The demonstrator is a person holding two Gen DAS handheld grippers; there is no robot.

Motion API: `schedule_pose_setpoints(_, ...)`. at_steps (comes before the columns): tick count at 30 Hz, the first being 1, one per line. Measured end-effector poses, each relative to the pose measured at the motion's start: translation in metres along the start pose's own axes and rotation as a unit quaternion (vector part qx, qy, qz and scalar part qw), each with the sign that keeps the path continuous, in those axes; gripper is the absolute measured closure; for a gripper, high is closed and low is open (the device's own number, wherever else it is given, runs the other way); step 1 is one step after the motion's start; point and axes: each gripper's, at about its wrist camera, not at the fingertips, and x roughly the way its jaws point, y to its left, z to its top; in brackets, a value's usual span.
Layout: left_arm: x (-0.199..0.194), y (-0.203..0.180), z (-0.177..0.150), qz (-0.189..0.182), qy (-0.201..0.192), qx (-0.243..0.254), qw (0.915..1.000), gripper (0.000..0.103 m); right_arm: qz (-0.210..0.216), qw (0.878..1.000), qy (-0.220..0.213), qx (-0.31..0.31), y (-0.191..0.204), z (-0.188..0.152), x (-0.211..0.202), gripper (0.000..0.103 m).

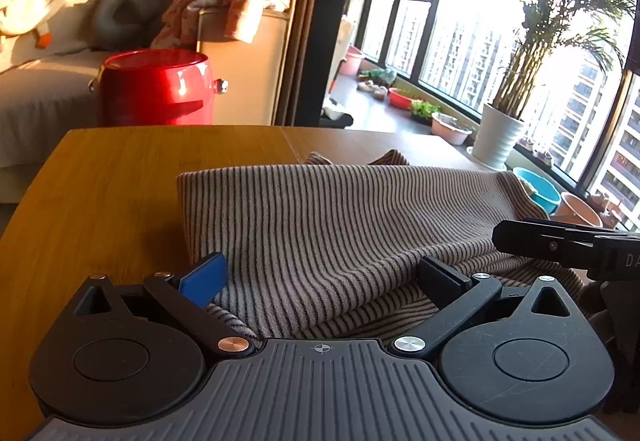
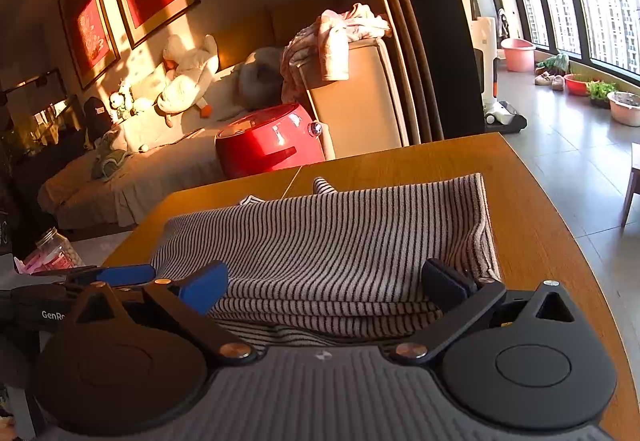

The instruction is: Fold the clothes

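Striped grey-and-black knit garment lies folded in layers on the wooden worktop, its near edge between the fingers of both tools. The left tool and right tool are each spread wide, gripping nothing, the cloth just ahead at 12 o'clock. I judge the next fold wants both tools to pinch the near layers together, evenly, and lift as one so the stripes stay square. Beyond the worktop at 11 o'clock stands a glossy red round bin; its contents cannot be seen. At 2 o'clock a white pot holds a palm.
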Motion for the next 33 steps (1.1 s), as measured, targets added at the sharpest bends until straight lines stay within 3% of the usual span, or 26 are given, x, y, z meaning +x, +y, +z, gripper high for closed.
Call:
schedule_pose_setpoints(11, 0.001, 0.002, 0.0, -0.002, -0.002, -0.006, 1.0, 0.0, 0.042, 0.999, 0.018, 0.019, -0.009, 0.001, 0.001, 0.0)
schedule_pose_setpoints(22, 0.0, 0.002, 0.0, -0.003, -0.003, -0.008, 1.0, 0.0, 0.038, 0.998, 0.04, -0.004, 0.001, 0.001, 0.004, 0.0)
schedule_pose_setpoints(27, -0.001, 0.002, 0.0, -0.002, -0.003, -0.007, 1.0, 0.0, 0.022, 1.0, -0.008, -0.004, 0.007, 0.026, -0.02, 0.0)
schedule_pose_setpoints(29, -0.001, 0.002, -0.001, -0.002, -0.003, -0.007, 1.0, 0.0, 0.003, 0.999, -0.032, -0.016, 0.01, 0.037, -0.03, 0.005)
schedule_pose_setpoints(31, -0.001, 0.002, -0.001, -0.003, -0.003, -0.007, 1.0, 0.0, -0.043, 0.996, -0.051, -0.052, 0.012, 0.049, -0.032, 0.023)
schedule_pose_setpoints(32, -0.001, 0.002, -0.001, -0.003, -0.003, -0.007, 1.0, 0.0, -0.052, 0.996, -0.044, -0.048, 0.007, 0.054, -0.027, 0.028)
schedule_pose_setpoints(33, -0.001, 0.002, -0.001, -0.003, -0.003, -0.007, 1.0, 0.0, -0.059, 0.997, -0.033, -0.039, 0.0, 0.056, -0.02, 0.039)
